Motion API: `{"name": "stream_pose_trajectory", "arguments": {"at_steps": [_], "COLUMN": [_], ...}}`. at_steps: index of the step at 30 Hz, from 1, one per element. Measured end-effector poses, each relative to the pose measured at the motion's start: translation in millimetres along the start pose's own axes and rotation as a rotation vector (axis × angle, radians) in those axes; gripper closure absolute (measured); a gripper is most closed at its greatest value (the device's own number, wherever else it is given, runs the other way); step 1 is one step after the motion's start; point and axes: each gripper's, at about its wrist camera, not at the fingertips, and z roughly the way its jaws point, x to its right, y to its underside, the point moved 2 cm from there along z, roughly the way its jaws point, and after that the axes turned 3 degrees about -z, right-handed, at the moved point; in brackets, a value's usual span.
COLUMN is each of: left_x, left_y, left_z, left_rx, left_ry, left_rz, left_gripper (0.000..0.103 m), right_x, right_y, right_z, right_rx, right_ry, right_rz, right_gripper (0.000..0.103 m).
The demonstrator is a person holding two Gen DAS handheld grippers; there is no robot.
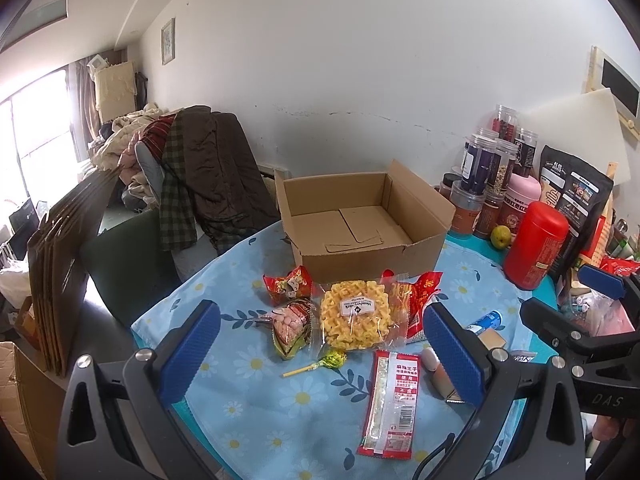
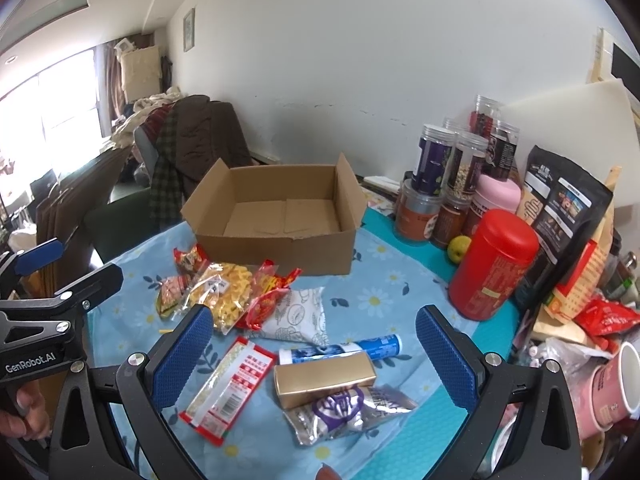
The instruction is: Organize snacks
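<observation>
Cardboard box [image 1: 362, 220], brown, flaps standing open, is sitting at centre frame in both views on the desk [image 1: 248, 400], which is wearing a pale blue daisy-print cloth; nothing but its own bottom flaps is showing inside.

Snacks are lying loose on the cloth in front of the box:
- round yellow lattice snack [image 1: 356, 316] in clear wrap, just below the box in the left wrist view;
- red crinkled packet [image 1: 286, 284] lying at its upper left;
- green-edged bag of pink pieces [image 1: 290, 330] lying at its left, touching it;
- yellow-wrapped lollipop [image 1: 322, 362] lying below;
- long red-and-white packet [image 1: 390, 396] lying at lower centre;
- white printed pouch [image 2: 298, 316], blue tube [image 2: 344, 350], gold box [image 2: 324, 376] and silver-purple pouch [image 2: 340, 410] lying at lower centre of the right wrist view, the gold box resting on the pouch's upper edge.

Left gripper [image 1: 320, 356]: fingers standing wide apart, holding nothing, hovering above the lollipop and lattice snack.
Right gripper [image 2: 314, 358]: fingers likewise spread apart, holding nothing, hovering over the gold box and tube.

A red canister [image 2: 494, 264], stacked clear jars [image 2: 444, 176] and a black bag [image 2: 560, 216] are crowding the right of frame.
</observation>
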Motion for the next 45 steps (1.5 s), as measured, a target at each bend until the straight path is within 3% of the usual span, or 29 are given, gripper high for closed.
{"name": "stream_pose_trajectory", "arguments": {"at_steps": [36,45], "left_x": [1,3], "left_y": [2,6], "left_z": [-1,6], "left_rx": [-0.014,-0.034], "left_ry": [0.012,0.047], "left_rz": [0.007,0.021], "left_gripper": [0.000,0.000], "right_x": [-4,-2], "right_y": [-1,-2], "right_z": [-5,-2], "right_rx": [0.020,0.018], "right_ry": [0.006,0.017], "right_rz": [-0.021,-0.020], "right_gripper": [0.000,0.000]}}
